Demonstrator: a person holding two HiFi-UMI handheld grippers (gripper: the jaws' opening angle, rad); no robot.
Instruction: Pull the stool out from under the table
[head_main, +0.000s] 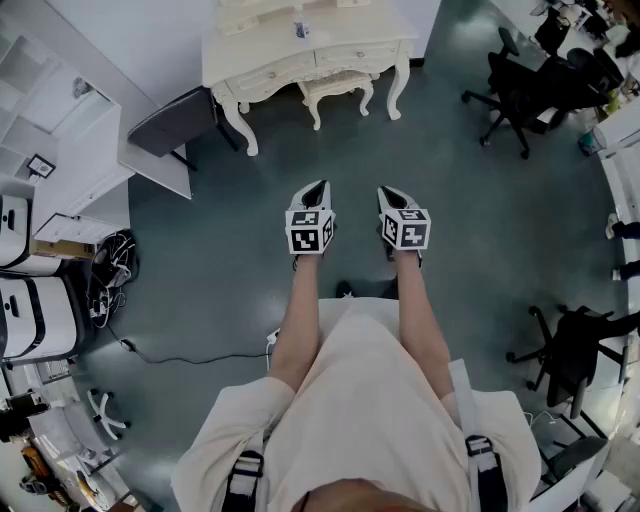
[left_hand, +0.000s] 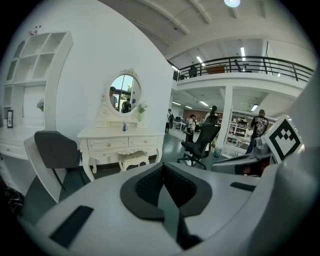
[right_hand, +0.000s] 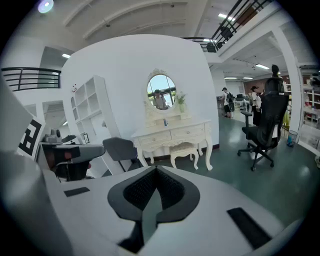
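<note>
A cream stool (head_main: 335, 88) with carved legs stands tucked under the cream dressing table (head_main: 262, 47) at the top of the head view. The same stool (left_hand: 133, 158) shows under the table in the left gripper view, and the stool (right_hand: 184, 149) sits below the drawers in the right gripper view. My left gripper (head_main: 316, 188) and right gripper (head_main: 394, 194) are held side by side in mid-air, well short of the table, both pointing at it. Both are shut with nothing between their jaws.
A grey chair (head_main: 175, 122) stands left of the table beside white shelving (head_main: 70, 130). Black office chairs (head_main: 525, 95) stand at the right. A cable (head_main: 150, 352) lies on the grey-green floor at the left. An oval mirror (right_hand: 161, 91) tops the table.
</note>
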